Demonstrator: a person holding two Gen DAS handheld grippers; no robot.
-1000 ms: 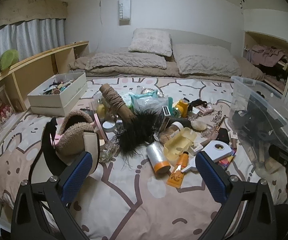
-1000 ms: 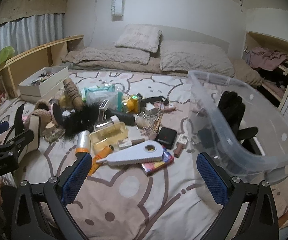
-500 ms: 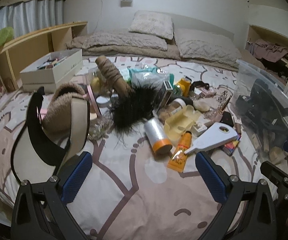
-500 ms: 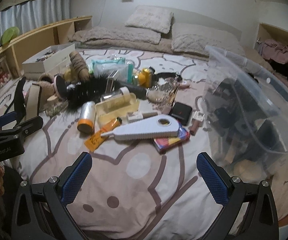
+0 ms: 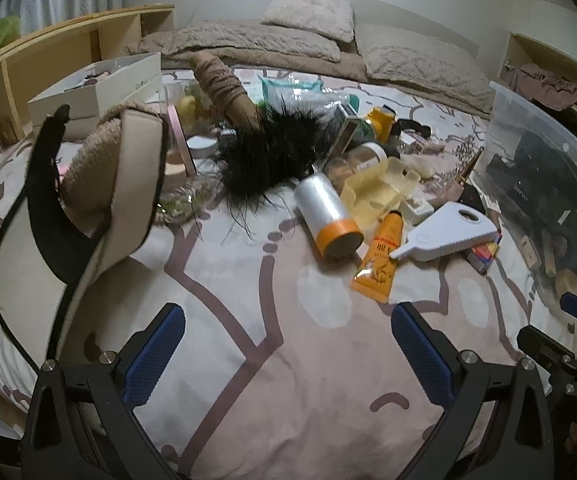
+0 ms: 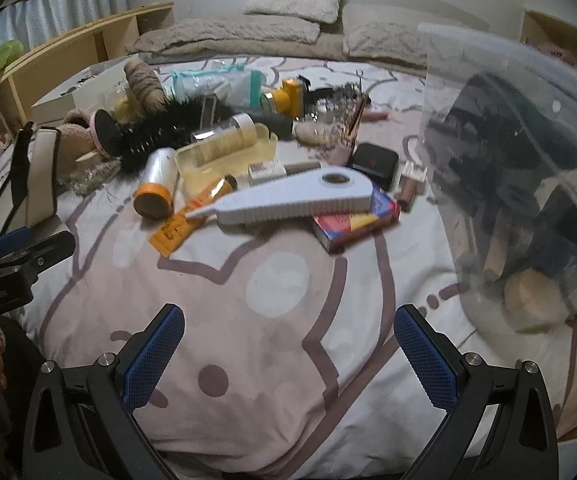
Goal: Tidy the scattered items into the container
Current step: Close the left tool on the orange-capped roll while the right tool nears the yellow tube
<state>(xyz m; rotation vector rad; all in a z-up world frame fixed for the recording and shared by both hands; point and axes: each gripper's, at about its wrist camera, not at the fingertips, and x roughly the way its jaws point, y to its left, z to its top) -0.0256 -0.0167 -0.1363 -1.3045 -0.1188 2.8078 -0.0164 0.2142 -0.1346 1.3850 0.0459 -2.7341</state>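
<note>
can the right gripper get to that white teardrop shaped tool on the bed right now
Probably yes. The right gripper is open and empty, and only bare bedspread lies between it and the white tool, which rests on top of the pile.

We cannot make out the dark items inside the clear container (image 6: 528, 128) (motion-blurred), whose right side the frame's edge cuts off.

1. Bare bedspread (image 6: 280, 320) lies open ahead of the right tool (image 6: 288, 356), whose fingers are spread wide and empty.
2. Past it, the white comb (image 6: 300, 200), orange tube (image 6: 184, 224) and coloured box (image 6: 352, 224) bar the way.
3. The clear container (image 6: 528, 184) walls off the right.
4. The cream bag (image 5: 128, 184) crowds the left tool (image 5: 288, 356), likewise spread and empty.
</note>
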